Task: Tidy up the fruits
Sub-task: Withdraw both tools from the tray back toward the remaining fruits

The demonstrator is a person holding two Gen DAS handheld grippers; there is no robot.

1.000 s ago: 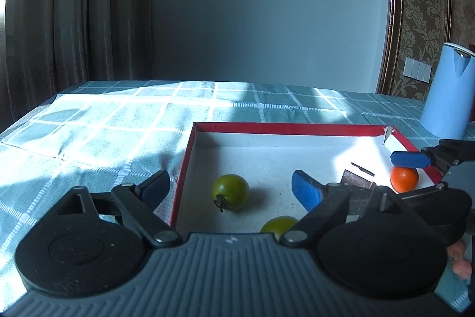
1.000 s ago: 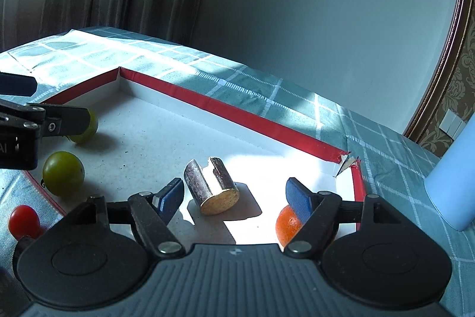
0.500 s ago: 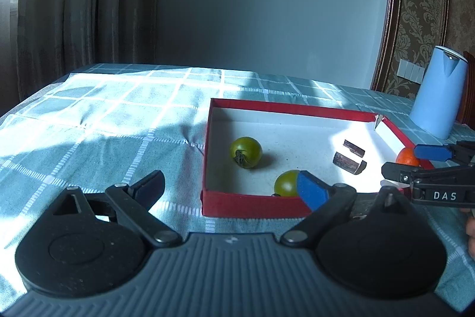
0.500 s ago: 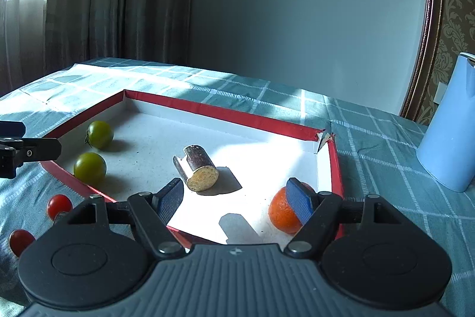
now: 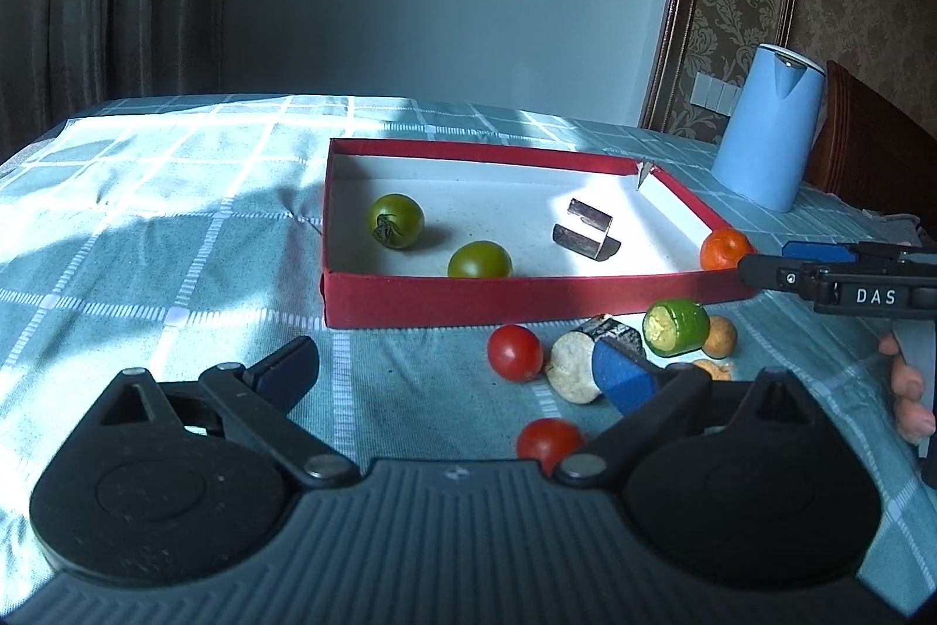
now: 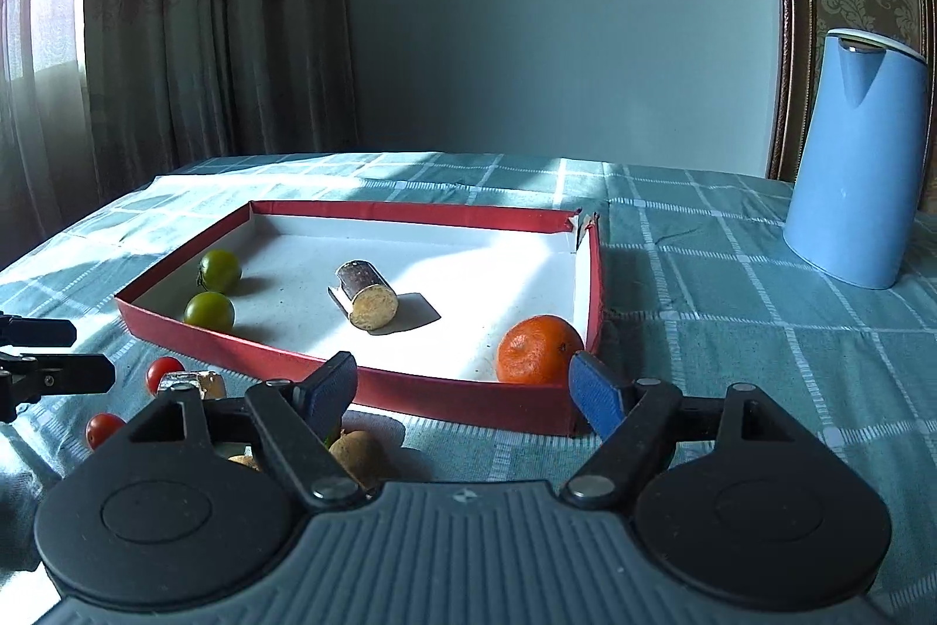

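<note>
A red box with a white floor holds two green tomatoes, a cut cane piece and an orange. On the cloth in front lie two red tomatoes, a pale cane chunk, a green cucumber piece and a brown longan. My left gripper hangs before the box's left corner, its jaws opening, nothing between them. My right gripper sits at the box's near right corner, jaws opening and empty, the orange just beyond them.
A blue kettle stands on the checked tablecloth to the right of the box. Curtains and a wall close off the far side. A person's fingers show under the right gripper.
Both grippers have drawn back out of the box toward the near side. The loose fruit in front of the box has come into view. The orange stays in the box.
</note>
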